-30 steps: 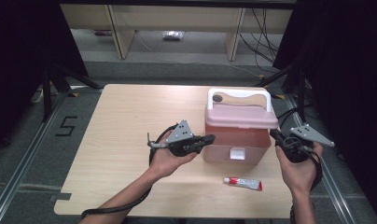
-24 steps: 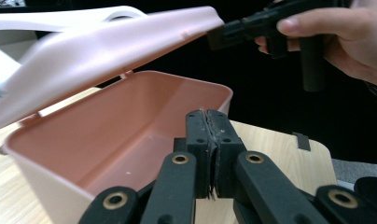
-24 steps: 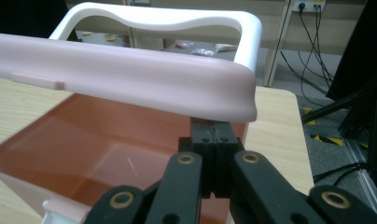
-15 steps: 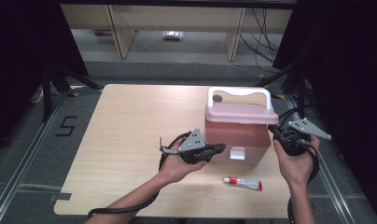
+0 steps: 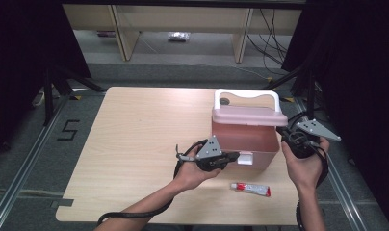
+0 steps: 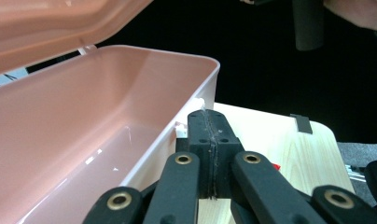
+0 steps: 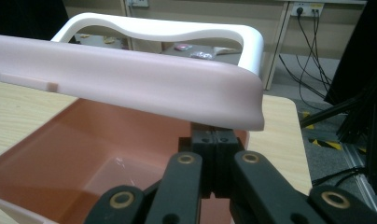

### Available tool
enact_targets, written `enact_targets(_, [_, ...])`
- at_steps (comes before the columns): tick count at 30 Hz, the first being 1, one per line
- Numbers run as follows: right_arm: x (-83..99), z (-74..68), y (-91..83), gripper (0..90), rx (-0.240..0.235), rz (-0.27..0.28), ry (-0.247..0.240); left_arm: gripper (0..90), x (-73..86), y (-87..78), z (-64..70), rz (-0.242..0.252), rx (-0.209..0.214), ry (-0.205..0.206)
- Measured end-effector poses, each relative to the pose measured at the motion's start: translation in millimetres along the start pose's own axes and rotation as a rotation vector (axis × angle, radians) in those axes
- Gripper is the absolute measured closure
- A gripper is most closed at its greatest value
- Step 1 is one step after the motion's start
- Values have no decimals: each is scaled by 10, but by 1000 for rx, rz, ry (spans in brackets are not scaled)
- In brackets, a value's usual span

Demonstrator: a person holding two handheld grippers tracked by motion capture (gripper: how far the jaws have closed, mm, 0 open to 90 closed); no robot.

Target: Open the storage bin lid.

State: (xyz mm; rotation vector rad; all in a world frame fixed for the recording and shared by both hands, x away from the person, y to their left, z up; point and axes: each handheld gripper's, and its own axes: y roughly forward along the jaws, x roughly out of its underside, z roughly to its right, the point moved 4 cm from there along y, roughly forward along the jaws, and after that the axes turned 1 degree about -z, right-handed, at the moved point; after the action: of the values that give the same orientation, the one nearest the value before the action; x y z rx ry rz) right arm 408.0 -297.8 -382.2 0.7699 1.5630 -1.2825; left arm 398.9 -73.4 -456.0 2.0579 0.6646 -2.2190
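My left gripper point(image 5: 233, 157), jaws closed and empty, has moved to the pink box's point(image 5: 245, 139) six-o'clock latch; my right gripper point(image 5: 285, 134), closed too, is propping the lid point(image 5: 249, 116) ajar.

A light wooden table point(image 5: 135, 144) stands on a grey floor. A small white tube with a red cap point(image 5: 250, 189) lies near the table's front edge. Black tape forming the numeral 5 point(image 5: 68, 130) marks the floor left of the table. Pale cabinets point(image 5: 183, 19) and cables point(image 5: 274, 33) sit beyond.
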Motion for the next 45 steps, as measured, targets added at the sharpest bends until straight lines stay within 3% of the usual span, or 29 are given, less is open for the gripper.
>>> enact_targets(1, [-7,8,9,900,2,8,-12,893,8,21,9,-5,3,0])
enact_targets(3, [-7,-19,9,900,2,-2,20,893,24,70,29,-13,5,3])
enact_targets(4, [-17,-4,20,900,0,5,-3,893,32,97,38,-13,7,2])
enact_targets(5, [-17,-19,17,900,5,0,18,893,43,119,40,-20,8,1])
enact_targets(8, [-33,-7,32,900,-8,7,5,894,67,184,42,-36,5,4])
enact_targets(14, [-48,-17,43,900,2,7,18,895,80,268,42,-21,-2,15])
enact_targets(15, [-51,-2,57,900,3,18,-9,895,86,280,42,-20,-4,23])
enact_targets(16, [-51,-26,58,900,-3,2,22,895,95,300,46,-17,-8,35])
enact_targets(18, [-62,-3,65,900,1,14,-15,895,98,321,55,-12,-13,44])
enact_targets(25, [-86,-18,67,900,-1,19,15,895,106,339,67,-16,-23,68])
enact_targets(26, [-93,-8,70,900,-4,20,-3,895,106,339,67,-17,-25,69])
enact_targets(31, [-137,-15,78,900,-3,23,18,895,110,345,72,-19,-28,73])
enact_targets(33, [-155,-2,90,900,4,36,5,895,113,344,72,-18,-29,75])
enact_targets(34, [-161,-26,92,900,2,34,39,895,114,343,71,-18,-29,77])
enact_targets(36, [-183,1,106,900,8,49,3,895,113,344,71,-20,-28,76])
enact_targets(37, [-190,-14,105,900,4,41,18,895,111,346,71,-17,-29,73])
enact_targets(39, [-211,-11,125,900,-3,57,-1,895,113,346,72,-17,-29,72])
enact_targets(45, [-254,-21,143,900,13,58,24,895,114,348,73,-15,-32,73])
